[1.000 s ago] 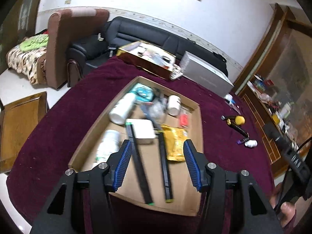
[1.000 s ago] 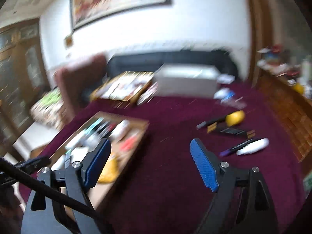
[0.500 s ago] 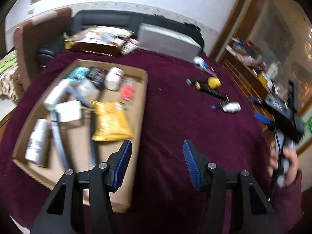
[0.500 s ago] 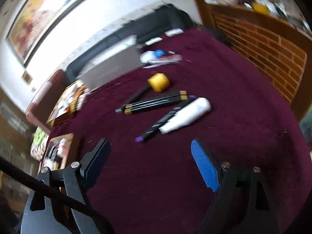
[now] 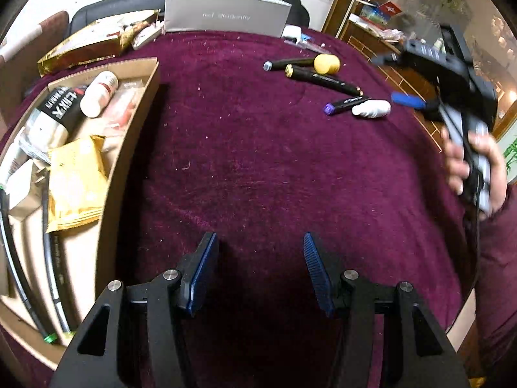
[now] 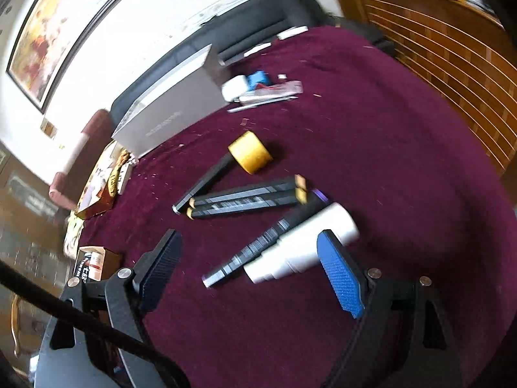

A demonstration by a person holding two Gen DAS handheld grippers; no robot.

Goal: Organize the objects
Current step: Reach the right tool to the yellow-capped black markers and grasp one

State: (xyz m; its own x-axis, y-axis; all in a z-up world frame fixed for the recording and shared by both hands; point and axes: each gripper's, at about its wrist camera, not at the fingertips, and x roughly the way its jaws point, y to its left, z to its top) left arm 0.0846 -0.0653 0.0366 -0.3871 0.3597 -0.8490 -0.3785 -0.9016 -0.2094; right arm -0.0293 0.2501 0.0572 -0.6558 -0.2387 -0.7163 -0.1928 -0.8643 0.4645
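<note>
A cardboard tray (image 5: 135,123) on the maroon tablecloth holds bottles, a yellow packet (image 5: 76,184) and black pens. Loose items lie to the right: a white bottle (image 6: 303,249) (image 5: 371,109), a purple-tipped marker (image 6: 258,245) (image 5: 345,103), two black markers (image 6: 245,200), and a yellow-capped marker (image 6: 248,152) (image 5: 326,63). My left gripper (image 5: 260,268) is open and empty over bare cloth, right of the tray. My right gripper (image 6: 248,265) is open, its jaws on either side of the white bottle and purple marker, not touching them.
A grey box (image 5: 226,14) and a gold package (image 5: 93,42) stand at the table's far edge before a black sofa. Small white and blue items (image 6: 248,84) lie near the box. A wooden cabinet (image 6: 452,48) stands to the right.
My left gripper swung right, off the tray and over bare cloth. My right gripper moved down and closer to the white bottle and purple marker, which now lie between its jaws.
</note>
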